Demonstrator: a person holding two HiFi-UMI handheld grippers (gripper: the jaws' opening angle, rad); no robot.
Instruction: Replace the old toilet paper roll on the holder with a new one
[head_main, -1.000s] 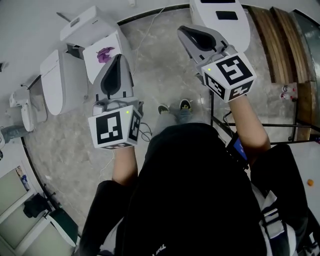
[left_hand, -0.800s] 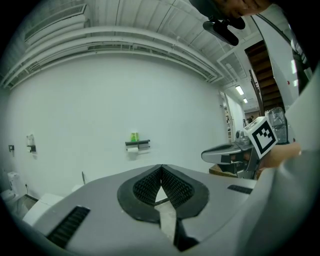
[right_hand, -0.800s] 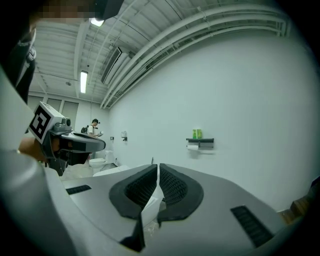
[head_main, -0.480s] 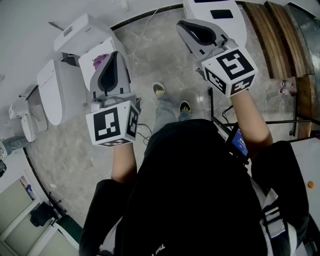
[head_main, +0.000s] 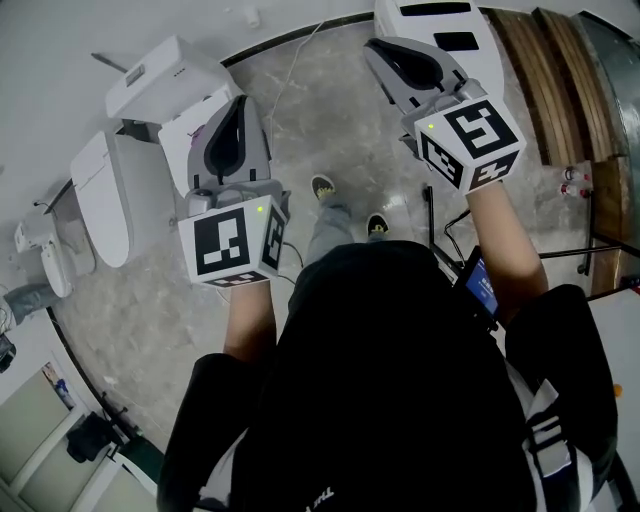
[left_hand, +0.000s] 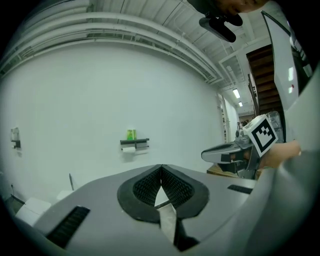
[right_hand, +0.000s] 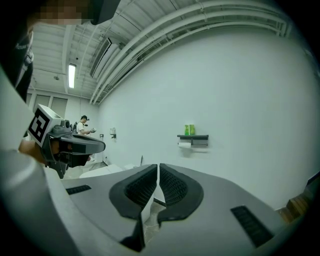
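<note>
- It looked like a mock washroom built inside a lab or test hall, not a home bathroom.
- A white toilet (head_main: 105, 195) and another white fixture (head_main: 440, 28) stood apart on a marble-patterned floor (head_main: 330, 115).
- A toilet paper holder (left_hand: 134, 143) hung alone on a long, bare white wall (left_hand: 75, 100).
- Exposed ceiling pipes (right_hand: 165, 30) and a strip light (right_hand: 71, 75) ran overhead.
- Wooden stairs (head_main: 555, 80) rose nearby, and a second person (right_hand: 84, 125) worked farther along the wall.

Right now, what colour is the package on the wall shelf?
The package is green; right gripper view shows it best.
</note>
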